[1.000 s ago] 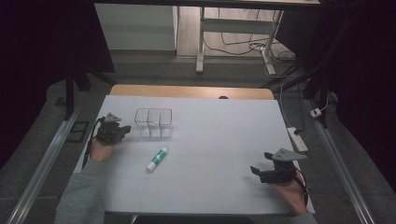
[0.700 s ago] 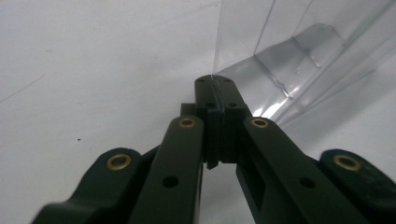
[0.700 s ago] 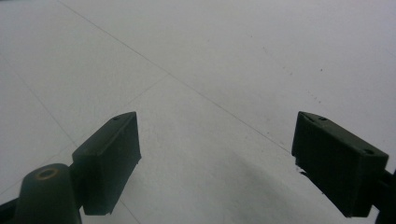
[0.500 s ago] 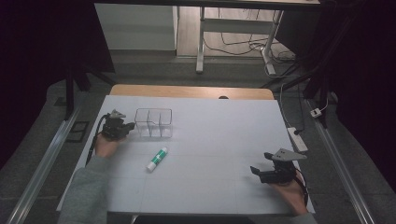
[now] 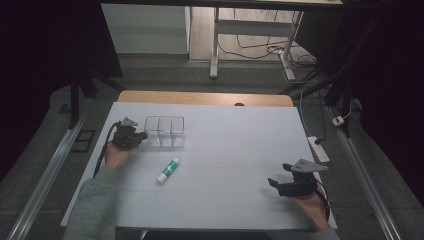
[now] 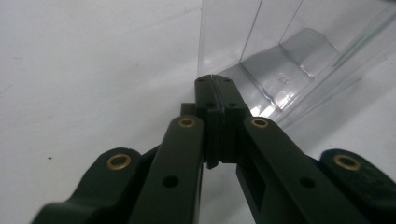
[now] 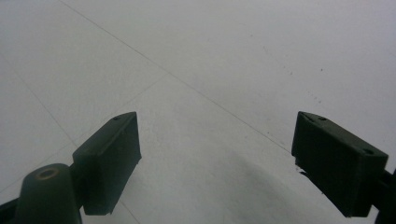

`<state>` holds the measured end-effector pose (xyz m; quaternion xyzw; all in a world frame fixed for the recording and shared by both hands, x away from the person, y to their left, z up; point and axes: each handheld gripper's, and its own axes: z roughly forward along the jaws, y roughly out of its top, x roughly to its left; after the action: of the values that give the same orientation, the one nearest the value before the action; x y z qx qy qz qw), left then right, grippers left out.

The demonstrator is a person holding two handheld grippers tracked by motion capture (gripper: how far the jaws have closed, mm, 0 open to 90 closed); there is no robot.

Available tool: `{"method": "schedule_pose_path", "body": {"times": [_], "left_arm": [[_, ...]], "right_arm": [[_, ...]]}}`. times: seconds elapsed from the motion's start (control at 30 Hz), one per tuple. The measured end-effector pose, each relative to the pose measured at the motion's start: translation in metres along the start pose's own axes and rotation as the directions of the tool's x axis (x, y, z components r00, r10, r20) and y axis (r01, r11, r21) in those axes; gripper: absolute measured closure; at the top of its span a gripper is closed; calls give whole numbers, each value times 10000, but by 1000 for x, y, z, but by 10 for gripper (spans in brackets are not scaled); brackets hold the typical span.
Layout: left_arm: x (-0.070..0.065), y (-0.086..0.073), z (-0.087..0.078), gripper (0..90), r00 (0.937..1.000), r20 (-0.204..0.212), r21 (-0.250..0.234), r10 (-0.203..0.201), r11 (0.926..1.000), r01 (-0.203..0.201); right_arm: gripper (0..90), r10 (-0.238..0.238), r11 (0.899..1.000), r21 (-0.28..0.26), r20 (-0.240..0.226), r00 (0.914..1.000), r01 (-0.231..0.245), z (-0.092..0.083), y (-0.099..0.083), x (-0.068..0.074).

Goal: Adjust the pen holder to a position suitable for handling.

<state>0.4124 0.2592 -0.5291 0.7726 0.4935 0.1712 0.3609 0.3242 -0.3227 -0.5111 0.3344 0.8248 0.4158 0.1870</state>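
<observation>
Clear plastic divided organizer tray (image 5: 164, 131): stands toward the desk's (image 5: 230, 150) far-left corner, upright, compartments empty. Left gripper (image 5: 131, 136): jaws closed, apparently pinching the tray's thin left wall (image 6: 219, 37). Right gripper (image 5: 286, 184): jaws wide open, empty, near the desk's near-right corner. White glue stick with green cap (image 5: 168, 170): lying loose on the desk, nearer the front edge than the tray. Risks, judged: a light tray gripped by one wall may tilt or slip; pulling frontward could knock the stick rolling.
</observation>
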Motion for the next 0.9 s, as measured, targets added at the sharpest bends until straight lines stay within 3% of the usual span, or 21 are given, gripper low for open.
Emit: {"method": "schedule_pose_path", "body": {"times": [0.17,0.9], "left_arm": [[-1,0,1,887,10000,-56,59,-13,10000,13],[-20,8,11,887,9987,392,83,314,9995,-317]], "right_arm": [[148,-52,10000,-17,38,10000,52,-1,0,1],[148,-84,10000,19,25,10000,84,0,0,1]]}}
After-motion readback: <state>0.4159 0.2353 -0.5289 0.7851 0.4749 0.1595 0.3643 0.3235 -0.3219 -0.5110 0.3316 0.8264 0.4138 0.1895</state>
